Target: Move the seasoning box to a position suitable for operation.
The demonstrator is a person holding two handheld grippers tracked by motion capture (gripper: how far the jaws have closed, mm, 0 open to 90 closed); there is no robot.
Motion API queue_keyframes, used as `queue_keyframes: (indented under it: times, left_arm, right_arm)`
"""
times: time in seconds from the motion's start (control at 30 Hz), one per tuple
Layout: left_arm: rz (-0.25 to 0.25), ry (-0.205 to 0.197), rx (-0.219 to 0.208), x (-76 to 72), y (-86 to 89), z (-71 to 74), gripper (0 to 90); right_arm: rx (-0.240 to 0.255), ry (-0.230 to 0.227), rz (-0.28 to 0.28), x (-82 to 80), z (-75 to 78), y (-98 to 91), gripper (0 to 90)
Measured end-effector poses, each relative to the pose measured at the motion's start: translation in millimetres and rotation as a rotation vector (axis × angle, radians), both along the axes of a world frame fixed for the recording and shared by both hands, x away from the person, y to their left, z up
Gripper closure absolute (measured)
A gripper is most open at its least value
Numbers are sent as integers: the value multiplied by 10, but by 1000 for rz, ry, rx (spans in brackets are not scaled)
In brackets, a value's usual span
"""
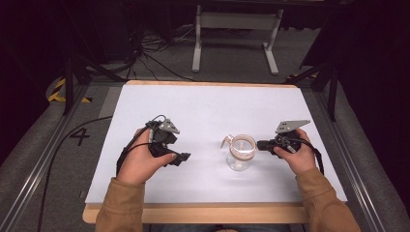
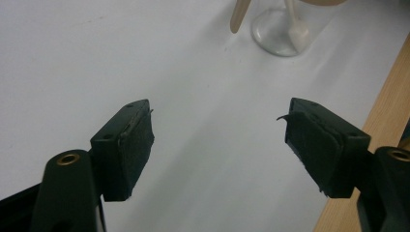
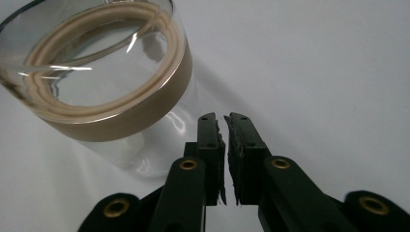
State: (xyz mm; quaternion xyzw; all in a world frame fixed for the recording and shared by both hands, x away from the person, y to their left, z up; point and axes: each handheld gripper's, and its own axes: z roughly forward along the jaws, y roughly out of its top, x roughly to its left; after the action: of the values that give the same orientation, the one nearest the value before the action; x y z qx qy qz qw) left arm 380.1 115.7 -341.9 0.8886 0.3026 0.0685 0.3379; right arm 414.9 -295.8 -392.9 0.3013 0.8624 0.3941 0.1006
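A clear glass jar [image 1: 241,153] with a tan rim band stands upright on the white worktop [image 1: 208,111], right of centre, nearer the front edge. The right gripper [image 1: 263,144] lies level just beside the jar's rim. The left gripper [image 1: 183,158] rests well apart, toward the left edge.

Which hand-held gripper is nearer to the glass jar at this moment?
Right. The right hand-held gripper sits just beside the glass jar, jaws shut, tips close to its wall. The left hand-held gripper is farther off across bare table, jaws open and empty.
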Motion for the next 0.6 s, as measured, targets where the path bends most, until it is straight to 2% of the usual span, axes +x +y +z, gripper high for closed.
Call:
queue_keyframes:
  times: [0.1, 0.2, 0.27, 0.33, 0.37, 0.5, 0.53, 0.6]
  left_arm:
    - [13, -15, 5, -4, 19, 17, 267]
    - [11, -6, 9, -13, 4, 23, 268]
    - [2, -8, 6, -6, -9, 6, 271]
    - [8, -4, 12, 1, -15, -7, 272]
    - [2, 4, 22, 8, -11, -3, 272]
    - [14, -11, 24, 8, -15, -19, 272]
    - [15, -17, 25, 8, -16, -17, 270]
    - [37, -87, 30, 11, -15, -9, 236]
  right_arm:
    - [2, -19, -39, 21, -61, 22, 887]
    - [37, 13, -45, 50, -172, 26, 896]
    - [56, 25, -25, 59, -202, 36, 898]
    - [65, 14, -1, 51, -196, 58, 899]
    - [63, 8, 8, 48, -198, 72, 899]
    - [56, 9, 29, 37, -199, 99, 900]
    - [43, 5, 30, 33, -198, 108, 900]
    - [42, 12, 28, 29, -198, 110, 900]
